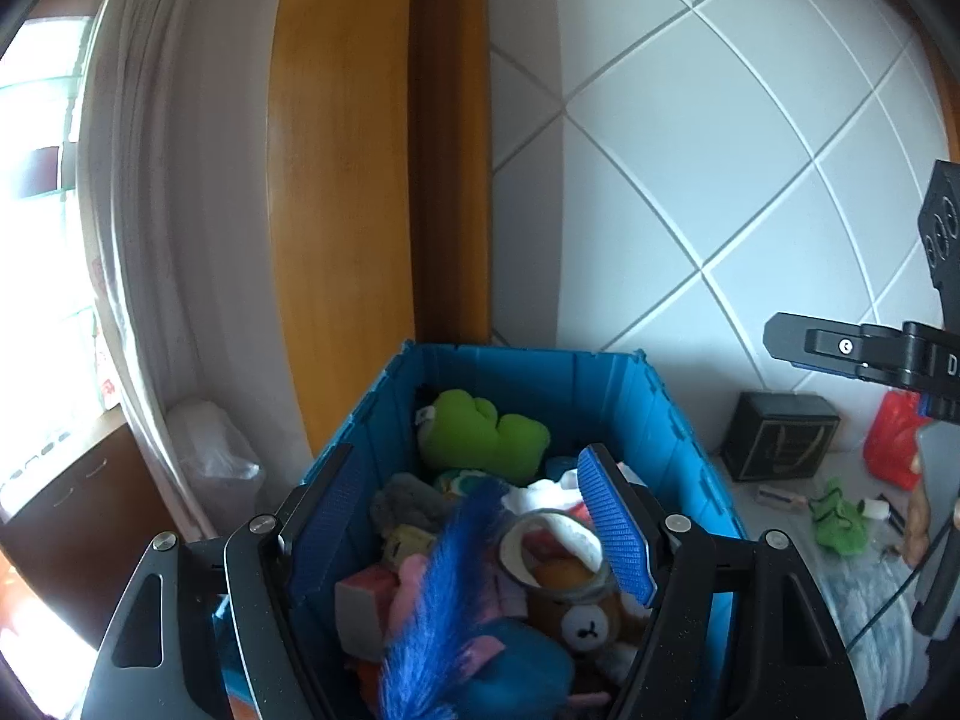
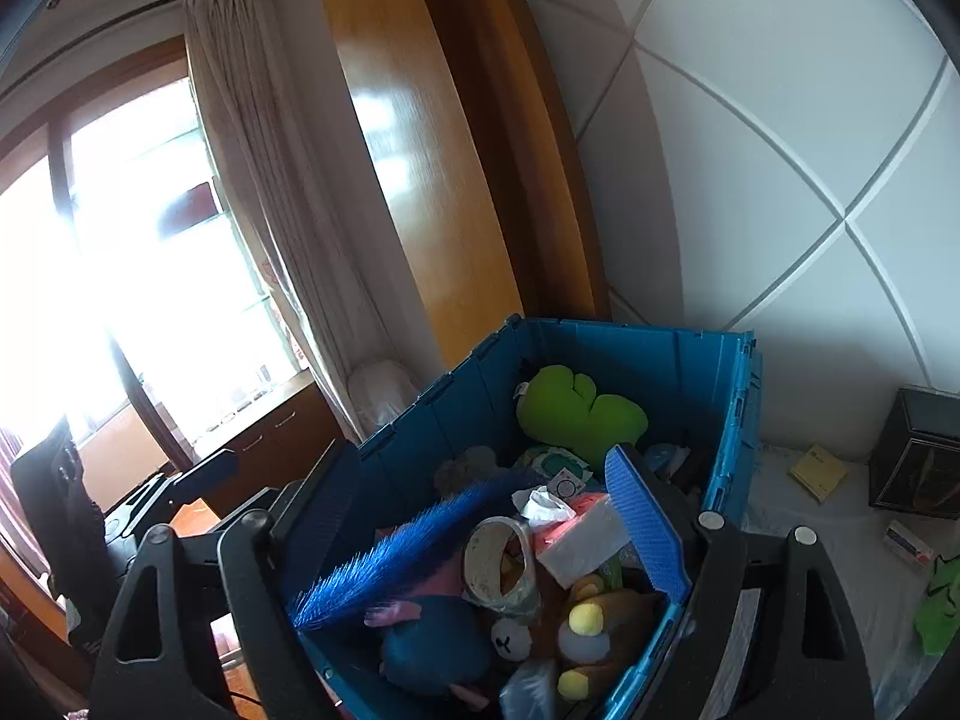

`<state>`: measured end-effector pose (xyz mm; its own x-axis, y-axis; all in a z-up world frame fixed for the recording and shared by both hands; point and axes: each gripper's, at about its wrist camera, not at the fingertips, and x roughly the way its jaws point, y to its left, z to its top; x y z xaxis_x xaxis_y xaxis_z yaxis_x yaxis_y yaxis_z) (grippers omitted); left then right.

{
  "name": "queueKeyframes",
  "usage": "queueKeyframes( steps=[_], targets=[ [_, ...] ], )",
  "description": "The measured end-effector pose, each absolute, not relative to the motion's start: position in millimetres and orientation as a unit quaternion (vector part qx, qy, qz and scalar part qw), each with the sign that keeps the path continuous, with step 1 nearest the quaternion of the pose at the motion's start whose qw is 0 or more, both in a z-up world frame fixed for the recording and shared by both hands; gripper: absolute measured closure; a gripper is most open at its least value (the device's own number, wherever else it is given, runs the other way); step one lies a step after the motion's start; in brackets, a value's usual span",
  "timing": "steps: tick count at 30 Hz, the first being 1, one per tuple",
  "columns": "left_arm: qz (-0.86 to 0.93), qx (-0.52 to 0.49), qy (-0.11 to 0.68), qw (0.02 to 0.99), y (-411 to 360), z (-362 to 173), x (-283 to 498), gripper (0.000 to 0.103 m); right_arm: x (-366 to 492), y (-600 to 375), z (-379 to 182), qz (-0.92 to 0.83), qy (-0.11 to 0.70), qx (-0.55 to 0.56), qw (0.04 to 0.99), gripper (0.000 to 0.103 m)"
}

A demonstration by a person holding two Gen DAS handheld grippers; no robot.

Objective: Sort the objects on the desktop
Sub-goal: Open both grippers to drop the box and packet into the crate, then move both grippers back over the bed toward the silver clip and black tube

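Our blue crate (image 2: 660,360) brims with plush toys: a green frog (image 2: 576,408), a blue brush (image 2: 408,558), a jar (image 2: 498,564). No writing reads clearly. Both grippers' jaws gape empty.

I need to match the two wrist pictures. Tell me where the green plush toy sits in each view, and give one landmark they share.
Left wrist view: the green plush toy lies at the far end of the blue crate, just above picture centre.
Right wrist view: the green plush toy lies against the crate's far wall, right of centre.
Shared landmark: the blue bristle brush lying across the toys.
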<state>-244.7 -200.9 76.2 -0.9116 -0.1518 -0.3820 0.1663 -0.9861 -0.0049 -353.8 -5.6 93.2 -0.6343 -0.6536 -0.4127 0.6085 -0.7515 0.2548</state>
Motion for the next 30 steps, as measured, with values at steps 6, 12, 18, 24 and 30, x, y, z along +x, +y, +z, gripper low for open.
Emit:
queueKeyframes(
  steps=[6, 12, 18, 24, 30],
  targets=[
    [-0.982, 0.180, 0.010, 0.050, -165.0, 71.0, -221.6, 0.030, -292.8, 42.2, 81.2, -0.940, -0.029, 0.182, 0.288, 0.011],
    [-0.983, 0.184, 0.001, 0.028, -114.9, 61.4, -199.5, 0.030, -251.4, 88.7, 44.1, -0.959, -0.013, 0.162, 0.232, 0.010],
    [-0.982, 0.188, -0.023, -0.003, -31.6, 51.4, -179.3, 0.030, -232.2, 159.1, -6.6, -0.954, -0.046, 0.223, 0.194, 0.010],
    [-0.975, 0.216, -0.038, -0.044, 63.5, 23.3, -170.0, 0.030, -201.8, 251.4, -57.3, -0.947, -0.068, 0.278, 0.146, 0.010],
    [-0.965, 0.242, -0.031, -0.095, 136.7, -7.7, -166.2, 0.030, -166.5, 340.5, -87.3, -0.946, -0.052, 0.309, 0.086, 0.010]
  ],
)
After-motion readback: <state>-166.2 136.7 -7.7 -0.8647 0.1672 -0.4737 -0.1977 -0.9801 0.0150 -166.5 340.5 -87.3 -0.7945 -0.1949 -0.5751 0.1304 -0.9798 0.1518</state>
